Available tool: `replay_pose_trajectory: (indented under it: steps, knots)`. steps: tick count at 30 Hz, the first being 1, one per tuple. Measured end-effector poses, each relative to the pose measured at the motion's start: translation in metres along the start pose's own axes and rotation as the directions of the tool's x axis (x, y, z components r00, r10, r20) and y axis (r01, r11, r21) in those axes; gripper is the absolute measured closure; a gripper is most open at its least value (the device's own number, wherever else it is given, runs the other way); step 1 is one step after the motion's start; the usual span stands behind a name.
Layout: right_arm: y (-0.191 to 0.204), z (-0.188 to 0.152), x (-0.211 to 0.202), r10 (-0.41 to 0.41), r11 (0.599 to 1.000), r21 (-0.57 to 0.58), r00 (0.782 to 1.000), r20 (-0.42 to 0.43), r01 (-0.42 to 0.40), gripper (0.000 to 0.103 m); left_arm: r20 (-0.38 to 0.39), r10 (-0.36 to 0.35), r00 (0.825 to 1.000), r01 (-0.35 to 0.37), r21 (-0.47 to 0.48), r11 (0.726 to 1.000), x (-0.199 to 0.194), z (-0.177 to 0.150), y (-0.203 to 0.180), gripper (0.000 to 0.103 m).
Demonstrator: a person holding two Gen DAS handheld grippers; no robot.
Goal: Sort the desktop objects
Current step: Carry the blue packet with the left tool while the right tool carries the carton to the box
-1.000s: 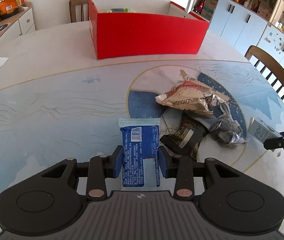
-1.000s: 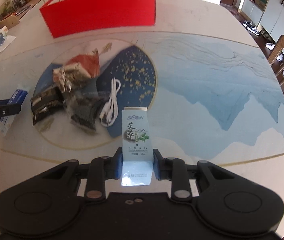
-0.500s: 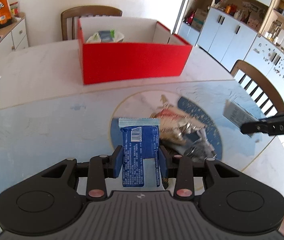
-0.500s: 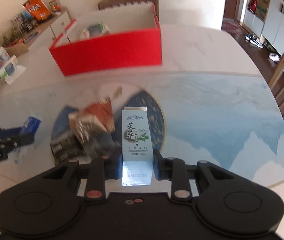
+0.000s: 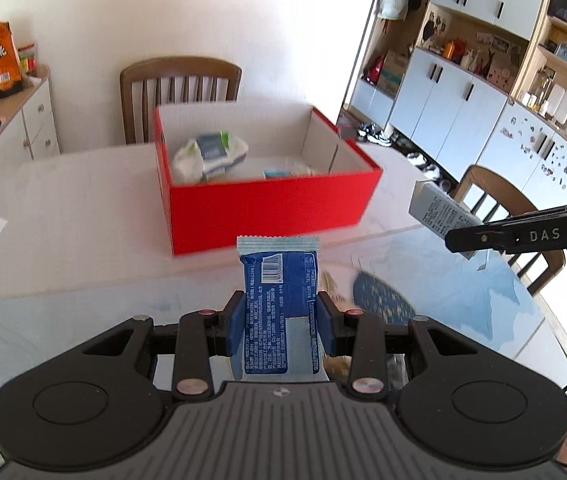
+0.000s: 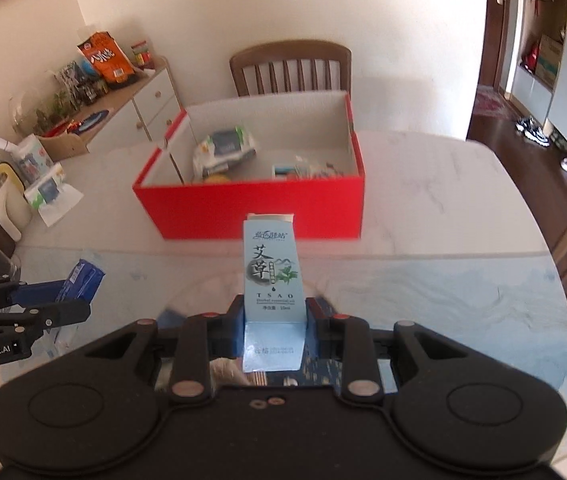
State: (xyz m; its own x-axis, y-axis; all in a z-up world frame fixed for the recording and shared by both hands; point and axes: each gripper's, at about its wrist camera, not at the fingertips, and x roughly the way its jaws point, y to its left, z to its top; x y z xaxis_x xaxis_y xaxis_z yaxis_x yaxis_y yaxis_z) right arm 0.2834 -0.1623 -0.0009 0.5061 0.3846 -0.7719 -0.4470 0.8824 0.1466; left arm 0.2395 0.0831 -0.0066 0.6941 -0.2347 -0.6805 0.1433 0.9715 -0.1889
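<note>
Two grippers are up over the table [image 5: 63,216], and each one grips one thing; the left gripper [image 5: 279,320] is clenched on a blue snack packet [image 5: 279,300], and the right gripper [image 6: 273,322] is clenched on a small pale blue box [image 6: 271,280]; both things stand up tall between the pads, with their long side pointing away from the hand and toward the red box [image 5: 267,204]; the red box sits straight ahead of both grippers, farther across the table and lower down, with its open top facing up; in the right wrist view the near red wall is just past the top of the small box, so the right hand looks a bit nearer to it, though that is hard to be sure of; the next move is likely to carry each thing forward over the near wall and let it drop inside; counting now: one red box, one blue snack packet, one small pale blue box, two grippers; inside the red box there is one white and green pack [image 6: 223,152] and a few other small things too blurry to count; two wooden chairs show in the left wrist view.
</note>
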Motion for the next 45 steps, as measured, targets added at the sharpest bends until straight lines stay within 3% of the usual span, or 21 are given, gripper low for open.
replay_pose_trajectory:
  steps: [19, 30, 45]
  knots:
    - [0.005, 0.065, 0.036, -0.01, 1.0, -0.028, 0.999, 0.049, 0.011, 0.075, 0.047, 0.021, 0.999, -0.023, 0.023, 0.999, 0.031, 0.069, 0.025, 0.067]
    - [0.006, 0.107, 0.077, -0.032, 0.998, -0.049, 0.999, 0.04, 0.034, 0.075, 0.008, 0.009, 1.0, -0.009, 0.052, 0.999, 0.081, 0.116, 0.025, 0.067]
    - [-0.009, 0.143, 0.137, -0.072, 0.997, -0.028, 0.997, 0.025, 0.073, 0.075, -0.06, 0.051, 0.997, -0.047, 0.075, 0.996, 0.156, 0.148, 0.022, 0.067]
